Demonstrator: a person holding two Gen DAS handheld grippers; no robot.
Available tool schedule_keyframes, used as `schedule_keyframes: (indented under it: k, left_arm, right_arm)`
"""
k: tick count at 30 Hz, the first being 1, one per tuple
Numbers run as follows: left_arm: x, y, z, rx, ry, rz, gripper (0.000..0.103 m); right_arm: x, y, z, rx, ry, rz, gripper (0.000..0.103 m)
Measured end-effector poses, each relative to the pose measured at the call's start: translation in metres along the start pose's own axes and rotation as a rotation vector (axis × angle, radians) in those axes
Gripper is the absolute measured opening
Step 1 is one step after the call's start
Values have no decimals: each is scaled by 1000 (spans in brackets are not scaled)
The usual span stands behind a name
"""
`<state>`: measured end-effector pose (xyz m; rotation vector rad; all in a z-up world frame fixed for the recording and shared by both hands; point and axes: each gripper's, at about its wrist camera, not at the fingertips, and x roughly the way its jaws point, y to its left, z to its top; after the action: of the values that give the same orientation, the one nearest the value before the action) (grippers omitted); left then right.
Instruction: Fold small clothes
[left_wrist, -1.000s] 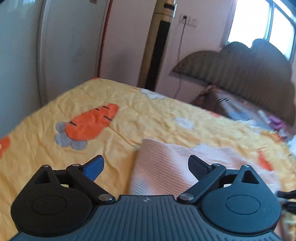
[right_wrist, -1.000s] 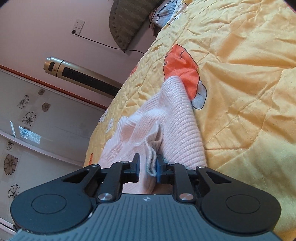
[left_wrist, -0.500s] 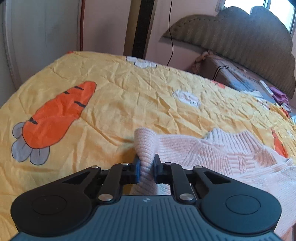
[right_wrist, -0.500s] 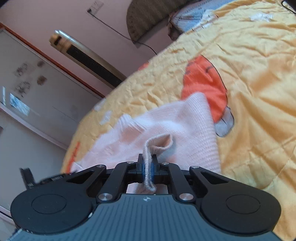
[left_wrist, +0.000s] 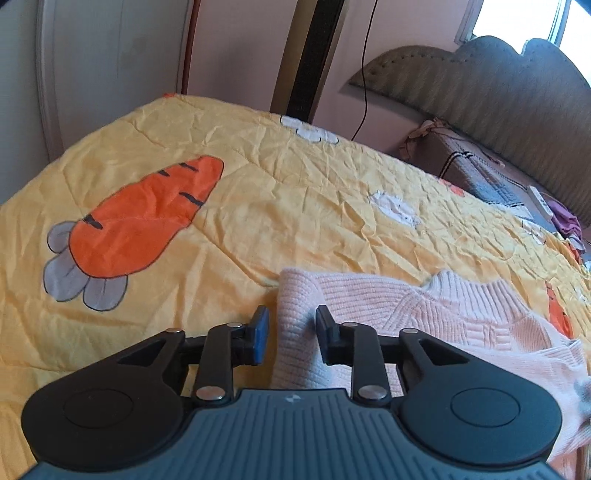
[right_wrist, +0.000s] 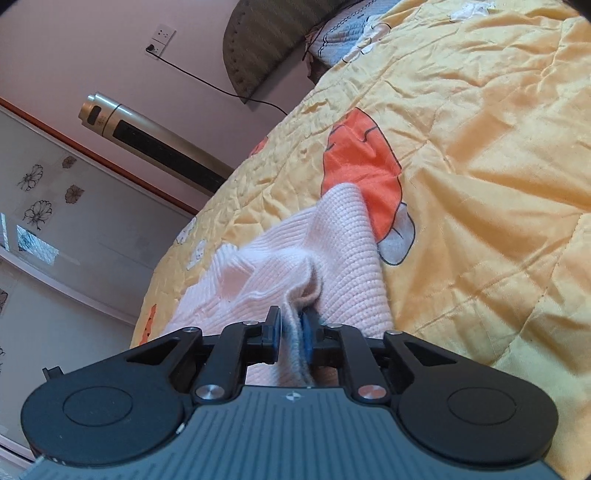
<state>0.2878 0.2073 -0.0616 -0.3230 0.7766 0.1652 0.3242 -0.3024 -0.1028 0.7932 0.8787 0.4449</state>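
Now both grippers are opening around the pink sweater (left_wrist: 424, 310) on the bed (left_wrist: 258, 206): left gripper (left_wrist: 291, 334) clear of the knit, right gripper (right_wrist: 293, 336) fingers barely brushing it. Loose knit may snag, undoing the fold.

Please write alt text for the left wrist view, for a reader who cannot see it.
The left gripper, jaws opening, straddles a fold of a pink knitted sweater lying on a yellow quilt printed with an orange carrot. A padded headboard stands behind.

Soft daylight; fisheye-bent edges
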Motion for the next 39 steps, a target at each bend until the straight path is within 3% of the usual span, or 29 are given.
schedule_keyframes:
  k: [1,3,7,9,11,13,15,16,18,21,25,29,30,31,33,35,37,39]
  left_arm:
    - [-2,-1,0,16,-7,-4,52]
    - [4,-5,-1,34,8,21,76]
    - [28,-7,-8,11,77,8,76]
    - [32,-11,-13,32,37,24,76]
    - [33,-17,-15,64,28,34,74]
    - [30,-22,-15,86,19,-18,16]
    - [25,-29,-12,129,4,8,14]
    - [24,-32,-11,142,-2,10,14]
    - [27,-29,-12,134,-9,30,14]
    - [32,-17,-16,75,-25,18,14]
    - [33,-18,-21,98,-46,24,14]
    - [24,-19,-21,126,-49,23,19]
    - [17,-16,-19,120,-45,14,22]
    - [5,-11,-18,114,-52,4,26]
    - [-29,1,-22,109,-126,-12,31]
    - [-67,17,-33,113,-195,-30,36]
    - [-103,34,-51,99,-219,-43,57]
    - [-138,44,-79,114,-238,-38,67]
  right_arm:
    - [-8,3,2,-15,-20,6,39]
    - [-19,10,8,-55,-75,5,58]
    - [-7,21,26,-103,-55,-25,59]
    - [7,30,30,-145,-24,-49,59]
    - [27,37,29,-201,52,-109,55]
    - [42,42,23,-280,93,-204,40]
    - [42,46,22,-322,87,-214,18]
    - [38,46,25,-306,87,-183,12]
    - [27,52,27,-316,45,-151,11]
    - [27,41,29,-296,14,-188,11]
    - [25,28,21,-222,-28,-156,11]
    - [33,20,15,-208,-27,-181,11]
    - [31,20,16,-192,-30,-175,24]
    - [26,20,16,-167,-33,-160,30]
    - [11,28,12,-160,-47,-145,54]
    - [-15,41,1,-216,-85,-123,65]
    - [-41,48,-17,-251,-100,-79,67]
    - [-68,48,-41,-266,-99,-65,67]
